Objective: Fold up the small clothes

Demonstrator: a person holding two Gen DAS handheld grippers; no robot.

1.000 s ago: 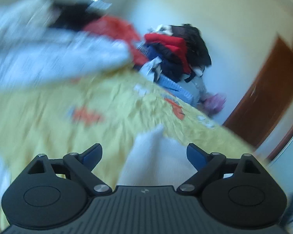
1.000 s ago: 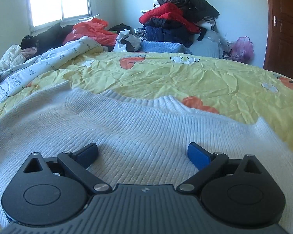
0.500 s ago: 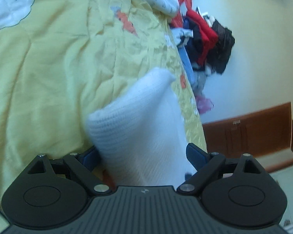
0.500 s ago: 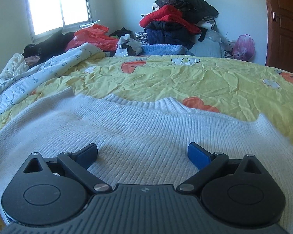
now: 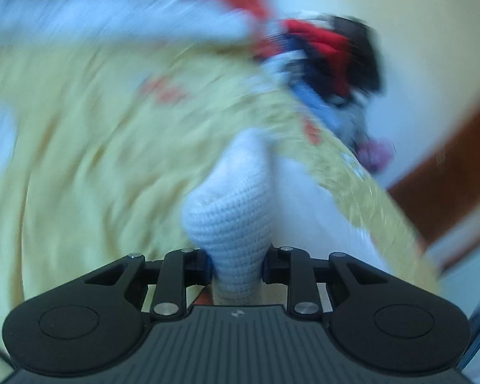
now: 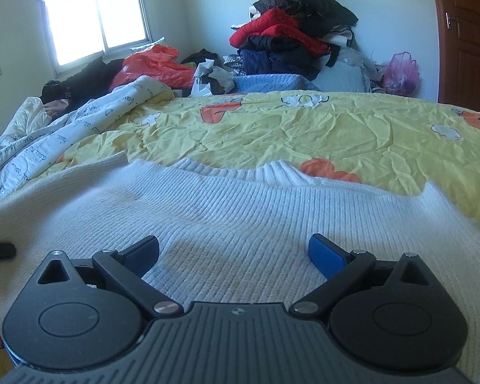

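White ribbed knit sweater [image 6: 240,211] lies flat on the yellow bedspread [image 6: 320,131], long axis crosswise, neckline toward the bed's far edge. The left gripper [image 5: 236,265] is closing on a bunched sweater end; the right gripper [image 6: 233,252] stands wide above the knit.

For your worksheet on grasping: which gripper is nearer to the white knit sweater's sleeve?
Left. The left gripper is closing with the sleeve bunched between its pads; the right gripper hovers open over the sweater's body, holding nothing.
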